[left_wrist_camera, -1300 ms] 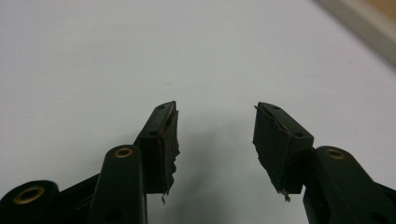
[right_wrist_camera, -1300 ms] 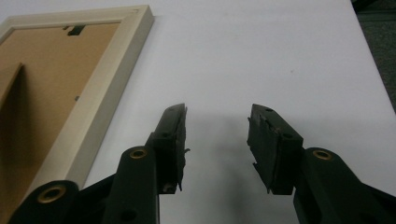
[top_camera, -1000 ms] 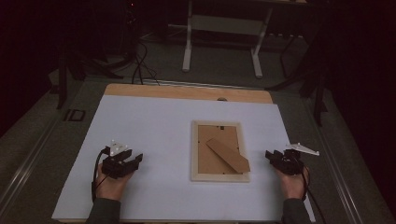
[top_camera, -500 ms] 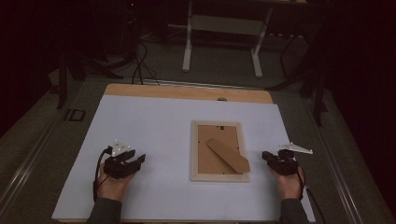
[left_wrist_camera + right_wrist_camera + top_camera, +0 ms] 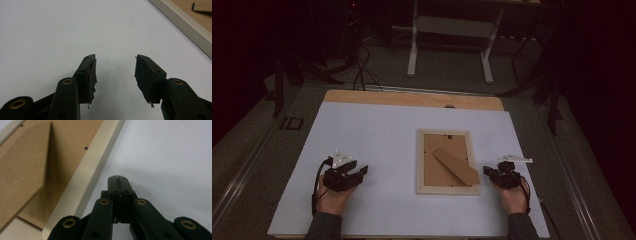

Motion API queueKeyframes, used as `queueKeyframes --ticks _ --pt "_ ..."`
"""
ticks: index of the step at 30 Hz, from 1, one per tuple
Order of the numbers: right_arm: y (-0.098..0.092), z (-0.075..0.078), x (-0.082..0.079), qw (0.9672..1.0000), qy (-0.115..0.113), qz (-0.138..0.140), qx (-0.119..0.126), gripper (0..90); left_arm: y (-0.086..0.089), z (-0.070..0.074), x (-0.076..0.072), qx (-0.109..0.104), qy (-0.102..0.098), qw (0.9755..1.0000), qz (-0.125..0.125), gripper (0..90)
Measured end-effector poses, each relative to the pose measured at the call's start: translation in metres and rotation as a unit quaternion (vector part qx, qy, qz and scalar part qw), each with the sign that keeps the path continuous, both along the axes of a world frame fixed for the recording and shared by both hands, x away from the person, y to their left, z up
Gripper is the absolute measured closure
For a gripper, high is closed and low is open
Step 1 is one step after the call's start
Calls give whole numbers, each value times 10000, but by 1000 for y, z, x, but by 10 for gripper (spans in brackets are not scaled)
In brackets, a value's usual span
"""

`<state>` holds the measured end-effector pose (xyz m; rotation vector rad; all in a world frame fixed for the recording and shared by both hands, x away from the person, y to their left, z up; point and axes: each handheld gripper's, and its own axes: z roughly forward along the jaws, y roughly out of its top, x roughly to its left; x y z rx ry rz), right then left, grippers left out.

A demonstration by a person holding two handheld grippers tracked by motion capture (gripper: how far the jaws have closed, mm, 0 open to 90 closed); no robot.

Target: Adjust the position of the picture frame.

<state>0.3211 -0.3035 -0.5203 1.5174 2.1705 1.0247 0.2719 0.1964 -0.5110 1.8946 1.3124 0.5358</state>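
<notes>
Table (image 5: 362, 130): white top, wooden strip along its far edge.

Frame (image 5: 448, 161): one, pale wood, lying flat and face down near the middle of the table, somewhat toward my right. Brown backing board faces up, with the stand (image 5: 456, 166) folded flat and running diagonally across it. In my right gripper view the frame's rail (image 5: 87, 180) runs up the picture just left of my jaws, with the stand (image 5: 22, 167) beyond it. In my left gripper view a corner of the frame (image 5: 185, 22) shows at upper right.

Left gripper (image 5: 360, 172): in my left hand (image 5: 332, 197), resting low at the near left of the table, well apart from the frame, pointing toward it. Jaws spread wide, nothing between them; my left gripper view (image 5: 115, 68) shows bare white table in the gap and worn, ragged pads (image 5: 91, 75).

Right gripper (image 5: 487, 171): in my right hand (image 5: 513, 197), at the near right, its tip just beside the frame's right rail, not visibly touching it. Jaws pressed together, gripping nothing, as my right gripper view (image 5: 118, 178) shows.

Floor beyond the table: a white stand's legs (image 5: 449, 50) and dark cables (image 5: 359, 60), dimly lit.
</notes>
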Motion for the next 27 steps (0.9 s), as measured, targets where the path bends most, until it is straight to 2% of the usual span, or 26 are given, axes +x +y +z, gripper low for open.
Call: queueKeyframes --ticks 10,16,27 --pt "12 -5 1 9989 198 396 -117 898 0 0 -1 14 -44 10000 -7 522" --pt "14 -6 0 9984 249 495 -135 899 -1 -1 -1 46 -35 10000 -6 514" --pt "13 -6 -2 9983 293 500 -82 899 -3 0 -1 56 -43 10000 -47 513"
